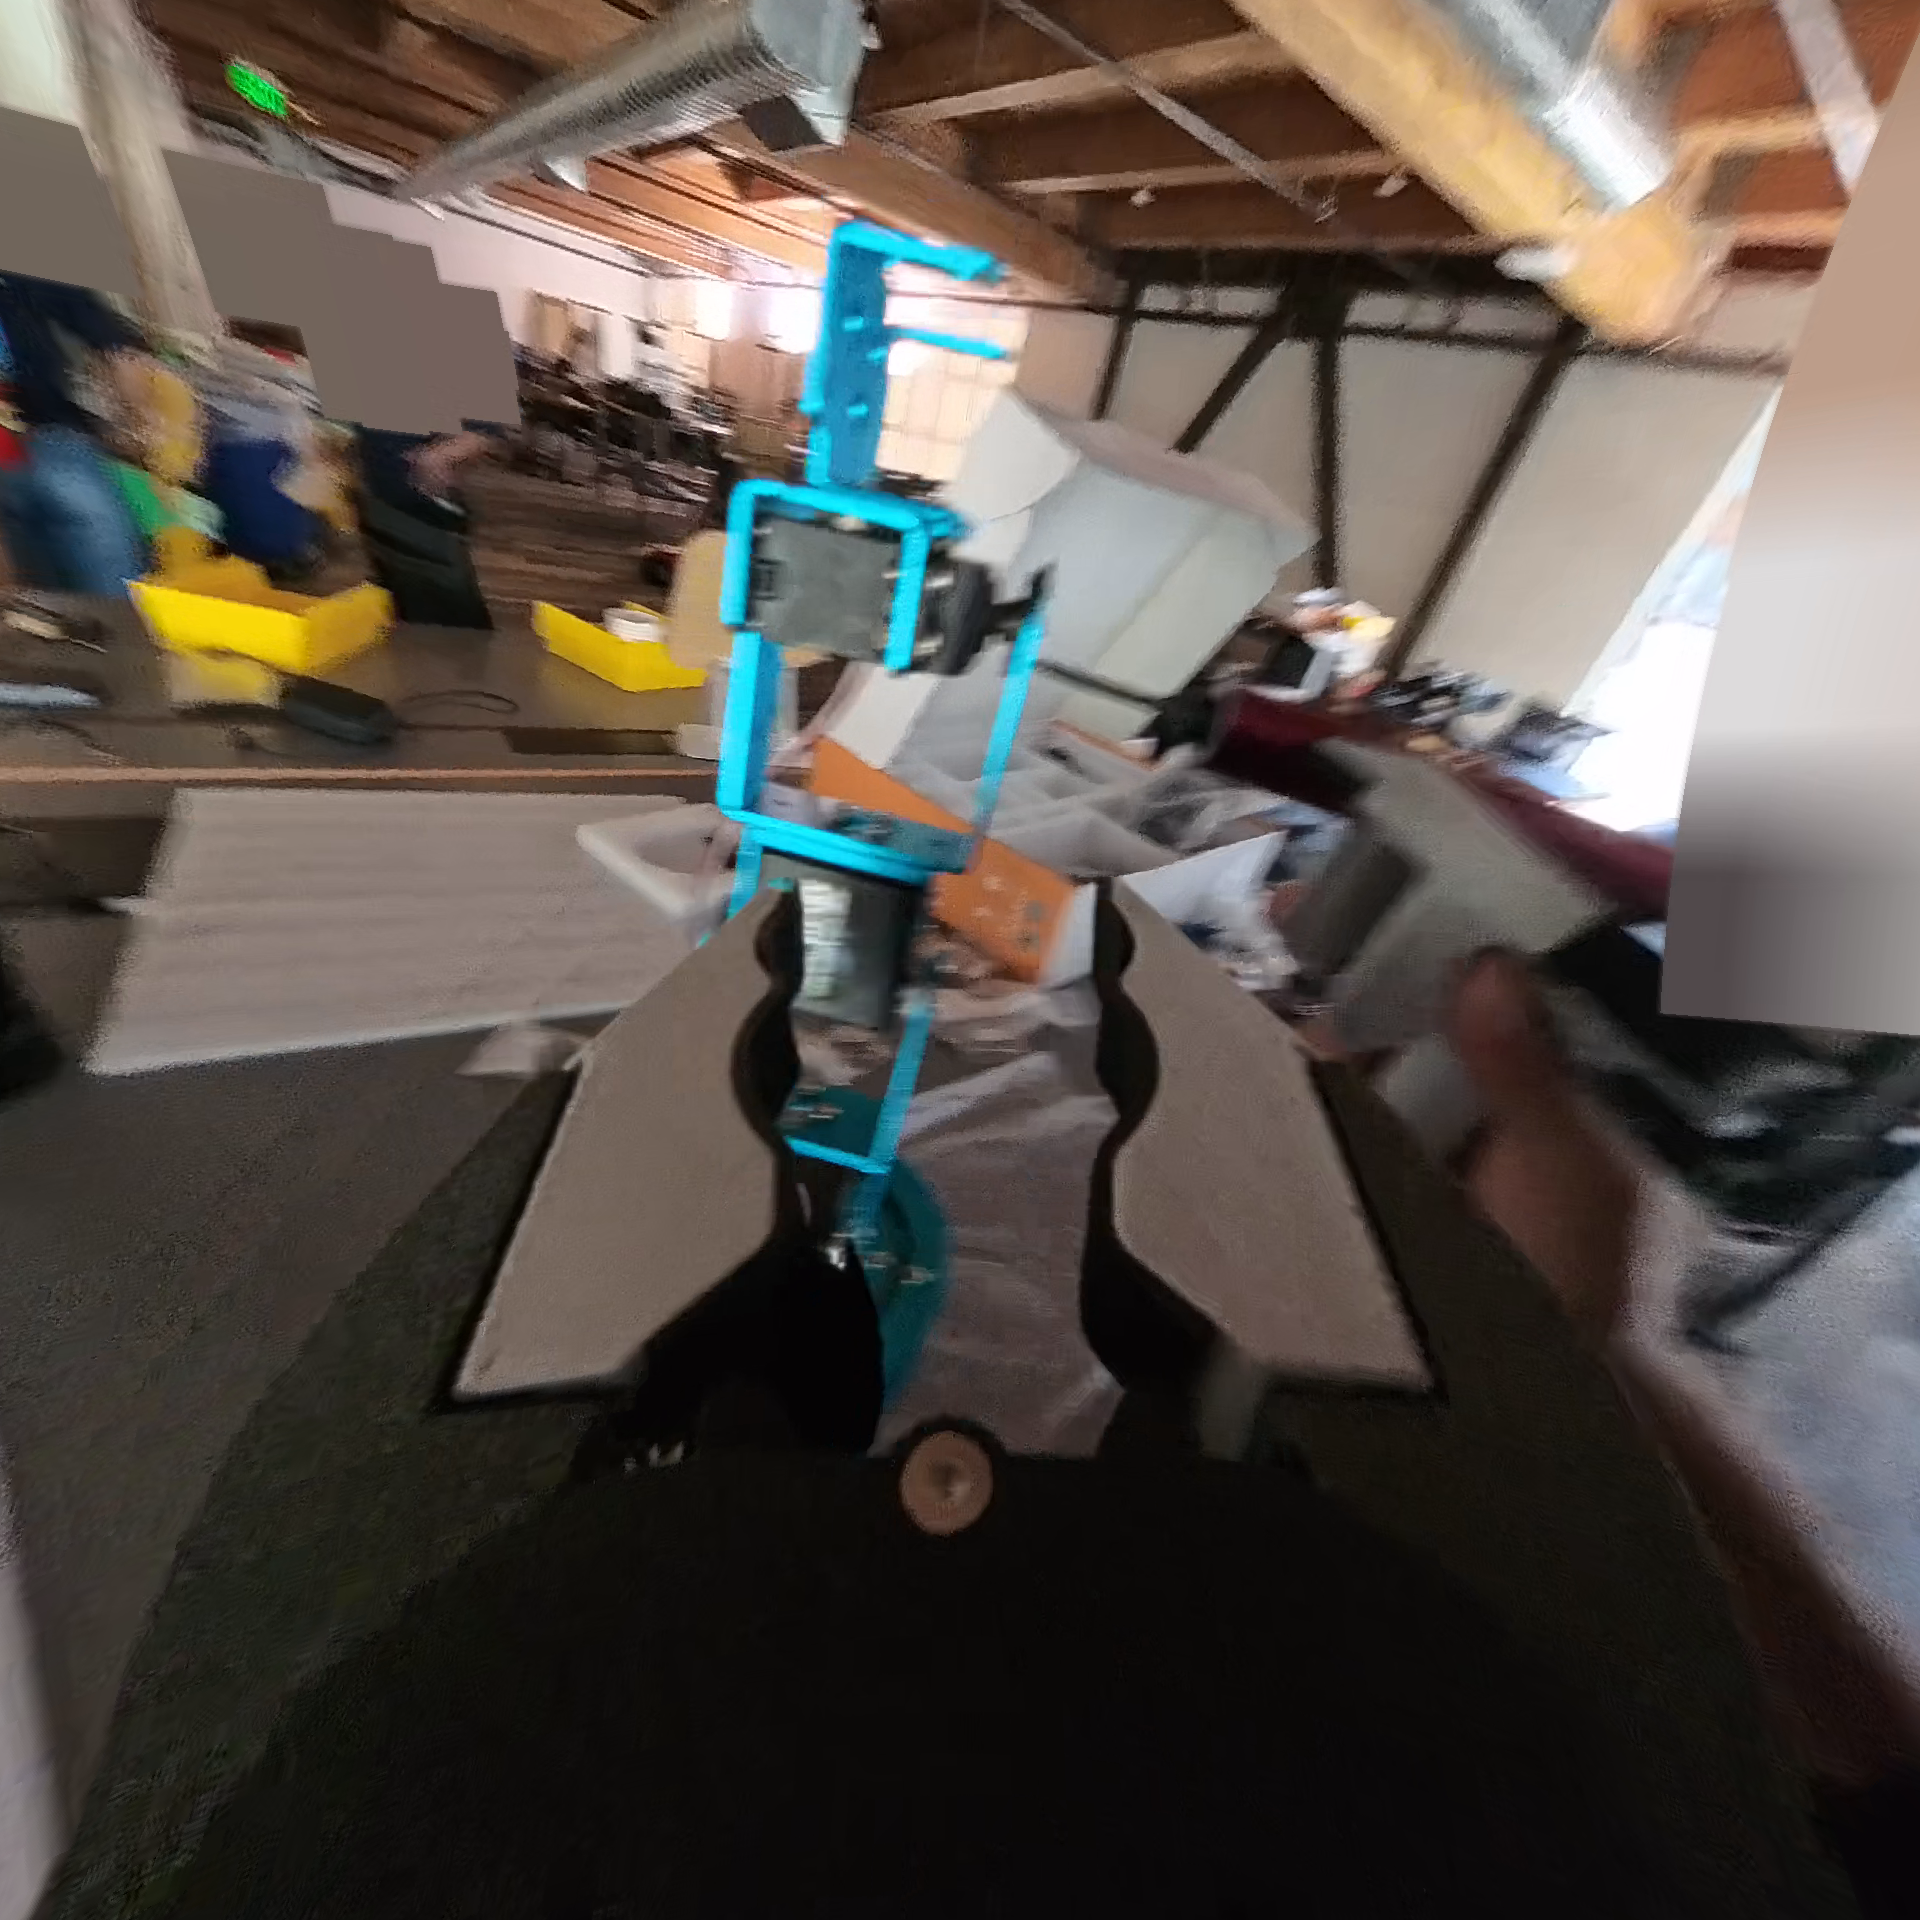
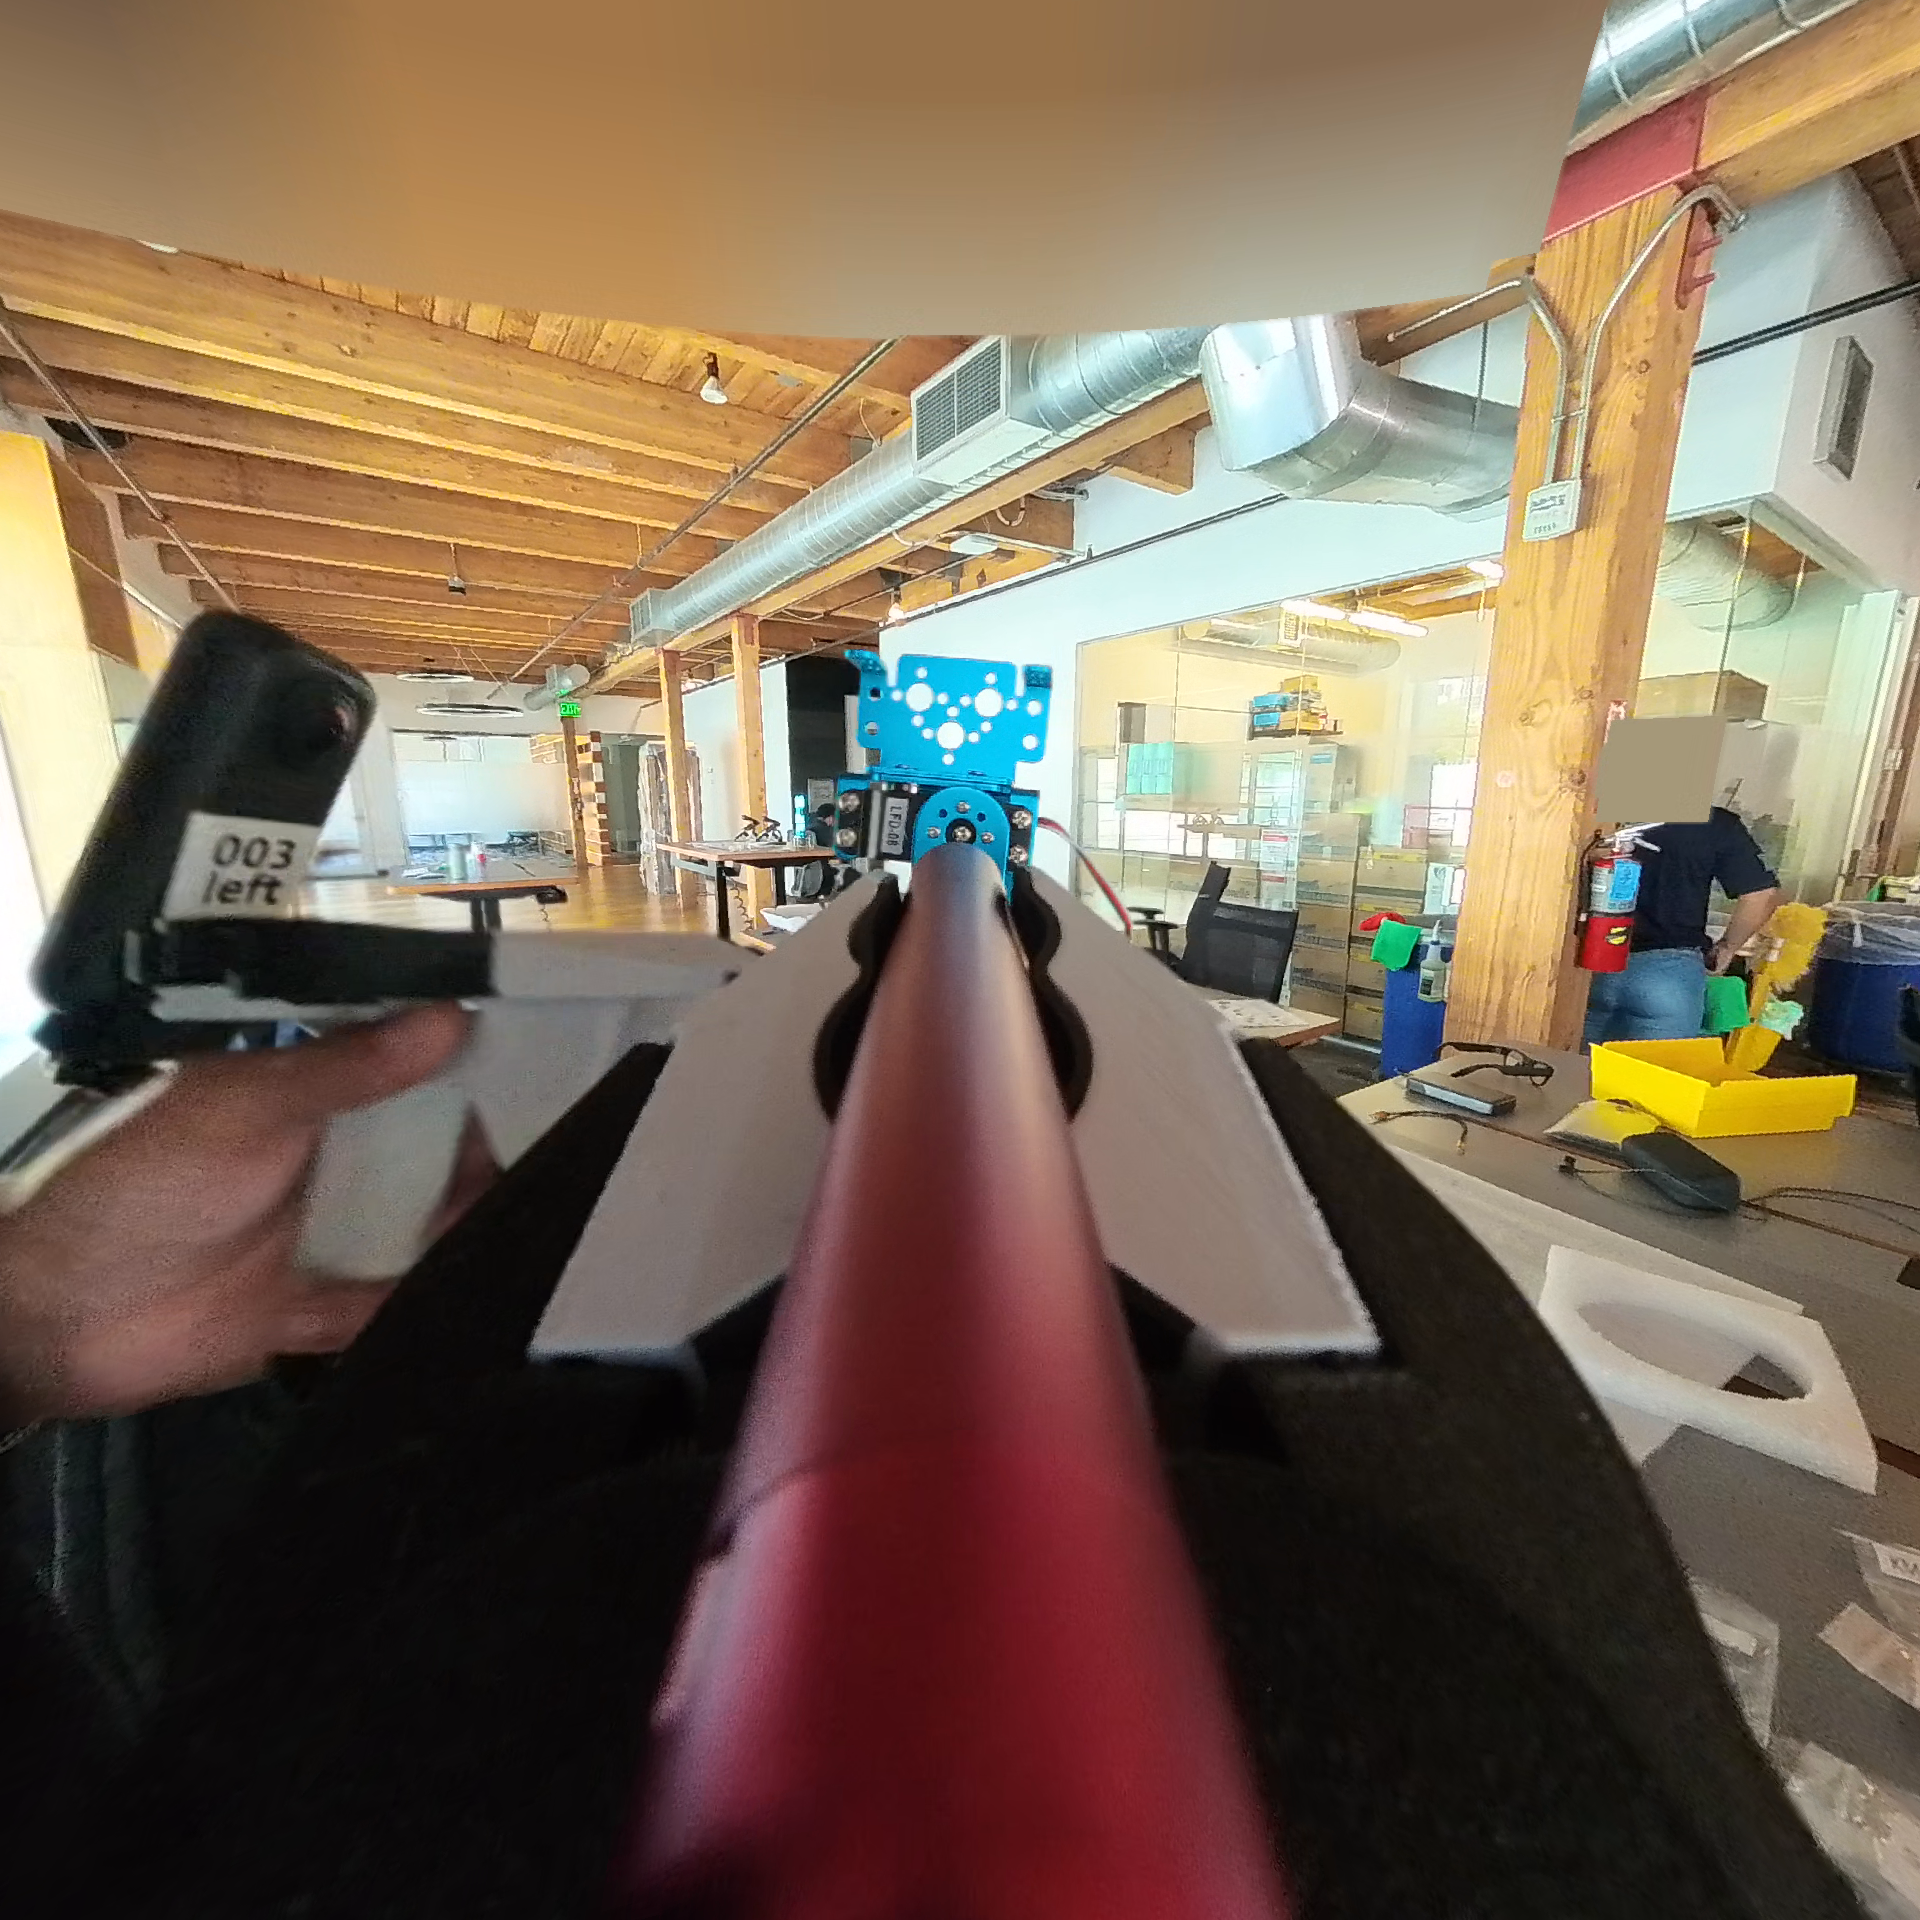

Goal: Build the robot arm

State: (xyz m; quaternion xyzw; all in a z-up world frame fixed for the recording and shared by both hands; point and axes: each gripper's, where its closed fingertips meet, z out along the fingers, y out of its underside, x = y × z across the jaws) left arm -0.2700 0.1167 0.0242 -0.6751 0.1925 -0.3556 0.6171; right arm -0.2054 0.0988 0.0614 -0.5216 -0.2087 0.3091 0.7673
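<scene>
A blue metal bracket assembly with black servos (image 1: 831, 644) stands upright between my left gripper's (image 1: 945, 904) grey fingers (image 1: 665, 1143), which hold its lower part. The view is blurred. In the right wrist view my right gripper (image 2: 956, 883) is shut on a red tool handle (image 2: 935, 1247) that runs forward between its fingers. The tool's tip meets the round blue servo horn of the assembly (image 2: 951, 717). The left gripper (image 2: 717, 982) comes in from the left with a hand (image 2: 187, 1195) on it. The right gripper (image 1: 1455, 883) shows blurred at the right of the left wrist view.
A grey table at right carries a yellow bin (image 2: 1714, 1091), a black case (image 2: 1678, 1169), a white foam cutout (image 2: 1704, 1361) and plastic bags. A wooden post (image 2: 1569, 623) and a person (image 2: 1683, 914) stand behind it. An orange box (image 1: 987, 883) and white foam sheet (image 1: 364, 914) lie below.
</scene>
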